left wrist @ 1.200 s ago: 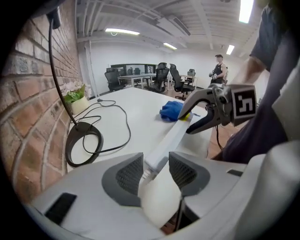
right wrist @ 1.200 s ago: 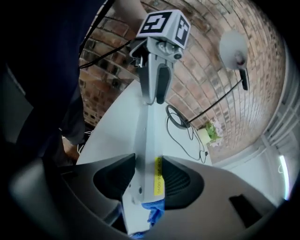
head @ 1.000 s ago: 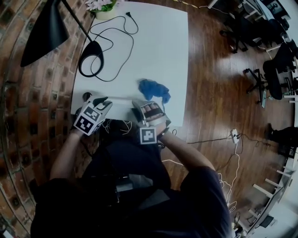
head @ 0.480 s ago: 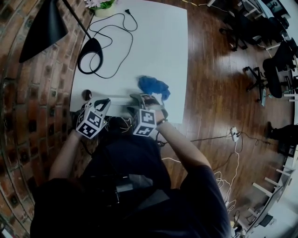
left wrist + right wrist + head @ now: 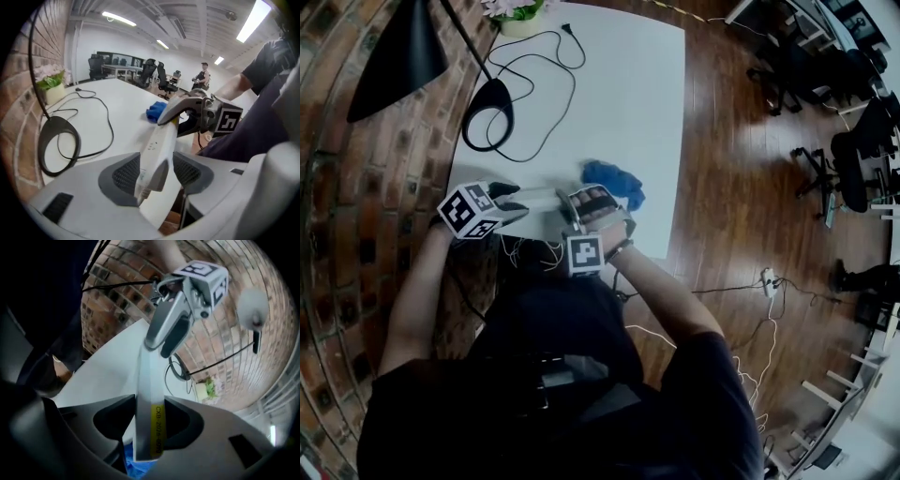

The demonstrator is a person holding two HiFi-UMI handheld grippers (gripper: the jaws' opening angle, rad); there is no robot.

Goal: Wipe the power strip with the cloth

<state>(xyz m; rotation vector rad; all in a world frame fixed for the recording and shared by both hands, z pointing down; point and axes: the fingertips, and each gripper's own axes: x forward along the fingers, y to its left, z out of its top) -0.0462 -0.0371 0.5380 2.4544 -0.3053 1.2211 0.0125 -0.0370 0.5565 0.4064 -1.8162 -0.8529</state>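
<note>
A long white power strip (image 5: pixel 542 198) hangs near the table's front edge, spanning the two grippers. My right gripper (image 5: pixel 586 200) is shut on its right end, where a yellow label shows. Its jaws have just been closing, and the pads press both sides of the power strip (image 5: pixel 147 394). My left gripper (image 5: pixel 516 199) straddles the cord end of the power strip (image 5: pixel 157 150). Its jaws have just been opening, and the pads stand beside that end without a clear squeeze. The blue cloth (image 5: pixel 614 180) lies bunched on the table just beyond the right gripper, with nothing touching it.
The white table (image 5: pixel 619 94) carries a black lamp base (image 5: pixel 487 117) with a looping black cable and a flower pot (image 5: pixel 517 14) at the far end. Brick wall runs along the left, wood floor on the right. Office chairs (image 5: pixel 853 150) stand far off.
My left gripper has swung up from the table's edge onto the strip's left end and its jaws have widened. The right gripper has shifted slightly left with the strip in it.
</note>
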